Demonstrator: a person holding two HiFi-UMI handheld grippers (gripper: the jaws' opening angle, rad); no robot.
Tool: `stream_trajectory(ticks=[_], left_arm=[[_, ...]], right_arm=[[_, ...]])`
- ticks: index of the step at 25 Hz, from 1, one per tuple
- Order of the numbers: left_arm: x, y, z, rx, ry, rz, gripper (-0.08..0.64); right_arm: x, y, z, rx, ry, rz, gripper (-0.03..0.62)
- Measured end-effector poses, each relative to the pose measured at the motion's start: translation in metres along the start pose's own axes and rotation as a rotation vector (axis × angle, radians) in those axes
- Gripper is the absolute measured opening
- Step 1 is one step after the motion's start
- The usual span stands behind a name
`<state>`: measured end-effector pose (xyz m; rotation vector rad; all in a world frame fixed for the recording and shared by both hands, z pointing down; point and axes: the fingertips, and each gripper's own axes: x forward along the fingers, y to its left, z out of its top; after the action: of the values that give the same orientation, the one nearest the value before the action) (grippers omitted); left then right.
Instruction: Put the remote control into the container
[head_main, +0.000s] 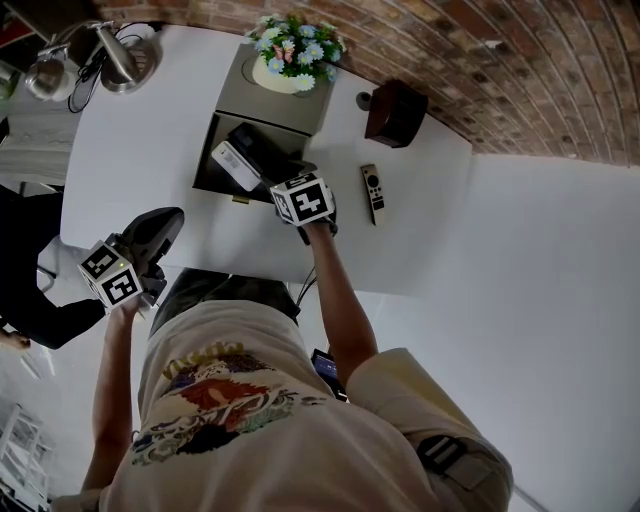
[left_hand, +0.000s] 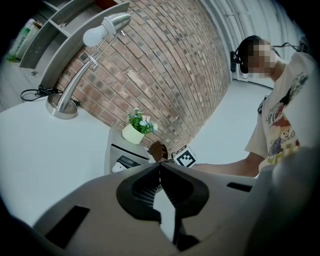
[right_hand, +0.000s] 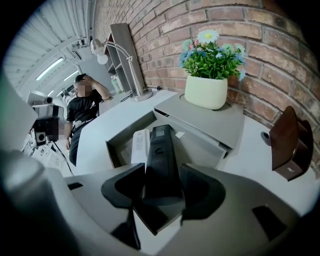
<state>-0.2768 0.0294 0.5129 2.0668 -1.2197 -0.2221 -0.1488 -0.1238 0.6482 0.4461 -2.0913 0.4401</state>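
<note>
Three remotes are showing. The right tool (right_hand: 162, 175) is pinching the black remote (right_hand: 161, 142), a glossy slab, over the open grey boxy container (head_main: 212, 150). The white remote (head_main: 236, 165) is lying inside it. The slim remote (head_main: 372, 193) is lying on the smooth white worktop (head_main: 150, 150) beside the container. The left tool (left_hand: 160, 167) is hanging by the worktop's edge, jaws pressed together on nothing.

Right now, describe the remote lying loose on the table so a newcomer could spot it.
Find the grey container bearing the flower pot. Right of it, on bare table, lies a slim dark remote. The white remote sits inside the container, and the right gripper holds the black remote.
</note>
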Motion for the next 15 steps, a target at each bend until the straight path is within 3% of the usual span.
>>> stream_trajectory(ticks=[9, 15], left_arm=[[-0.003, -0.006, -0.004, 0.009, -0.005, 0.010, 0.005], [-0.003, -0.010, -0.001, 0.023, -0.011, 0.002, 0.005]], right_arm=[[-0.002, -0.006, 0.002, -0.060, -0.047, -0.068, 0.222], [-0.012, 0.003, 0.008, -0.064, -0.078, -0.057, 0.222]])
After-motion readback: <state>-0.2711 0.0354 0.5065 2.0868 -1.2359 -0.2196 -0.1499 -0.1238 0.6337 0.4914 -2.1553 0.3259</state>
